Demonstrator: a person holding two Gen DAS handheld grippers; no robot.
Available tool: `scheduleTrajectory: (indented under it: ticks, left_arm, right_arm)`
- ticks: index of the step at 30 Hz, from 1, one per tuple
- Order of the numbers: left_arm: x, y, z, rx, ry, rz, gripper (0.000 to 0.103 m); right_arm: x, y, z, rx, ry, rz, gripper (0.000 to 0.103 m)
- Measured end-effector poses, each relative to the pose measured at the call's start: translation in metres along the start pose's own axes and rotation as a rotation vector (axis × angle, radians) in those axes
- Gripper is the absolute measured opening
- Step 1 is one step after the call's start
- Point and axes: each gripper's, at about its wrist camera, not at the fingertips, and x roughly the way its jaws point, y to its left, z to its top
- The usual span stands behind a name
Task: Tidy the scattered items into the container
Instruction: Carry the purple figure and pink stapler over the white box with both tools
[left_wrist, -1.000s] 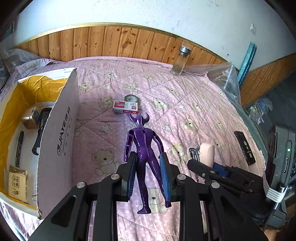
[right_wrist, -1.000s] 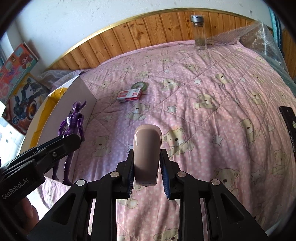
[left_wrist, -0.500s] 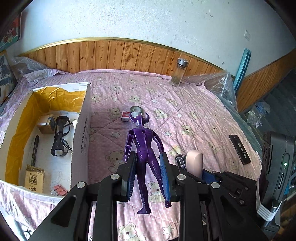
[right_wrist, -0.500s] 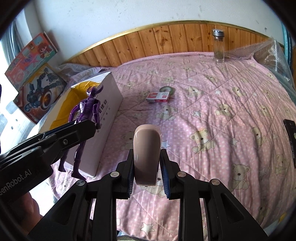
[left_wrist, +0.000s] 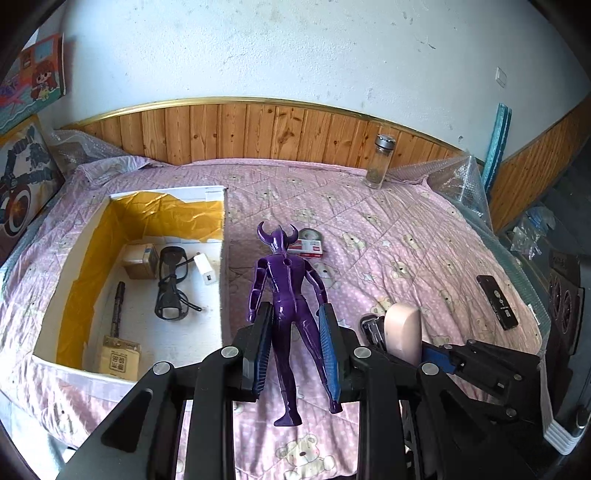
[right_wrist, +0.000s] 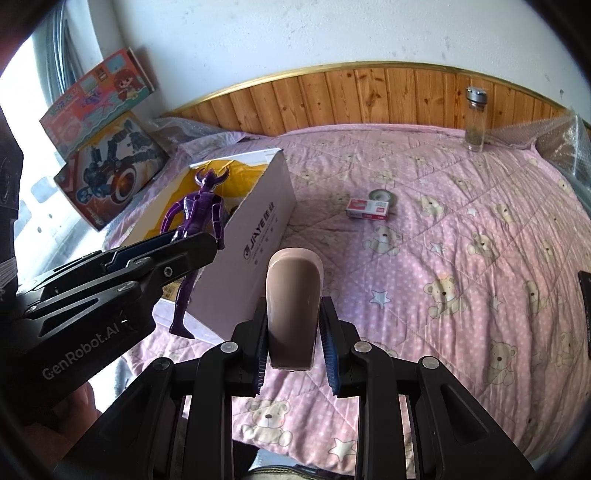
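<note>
The pink quilted bed (left_wrist: 406, 236) has open room to the right; the white, yellow-lined cardboard box (left_wrist: 221, 258) lies left. The left gripper (left_wrist: 295, 350) grasps the glossy purple horned figure (left_wrist: 288, 295) – carrying step, figure beside the right wall – next lift over that edge leftward. The right gripper (right_wrist: 293, 328) is clenched on a beige rounded plastic case (right_wrist: 293, 295).

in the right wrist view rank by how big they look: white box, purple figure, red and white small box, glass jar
1. white box, clearly largest.
2. purple figure, though it is held in the left claw near the camera, which may inflate it.
3 and 4. glass jar and red and white small box look alike in size; no ranking.
</note>
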Motion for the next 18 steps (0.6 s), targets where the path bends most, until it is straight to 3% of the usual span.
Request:
scheduleTrajectory:
  ticks: [9, 18]
  left_arm:
    - [-0.008, 0.034, 0.001, -0.032, 0.002, 0.052, 0.026]
    - [-0.009, 0.062, 0.006, -0.100, 0.012, 0.027, 0.026]
  right_arm:
    - [0.000, 0.035, 0.014, -0.070, -0.017, 0.035, 0.027]
    - [0.005, 0.067, 0.026, -0.154, -0.012, 0.072, 0.027]
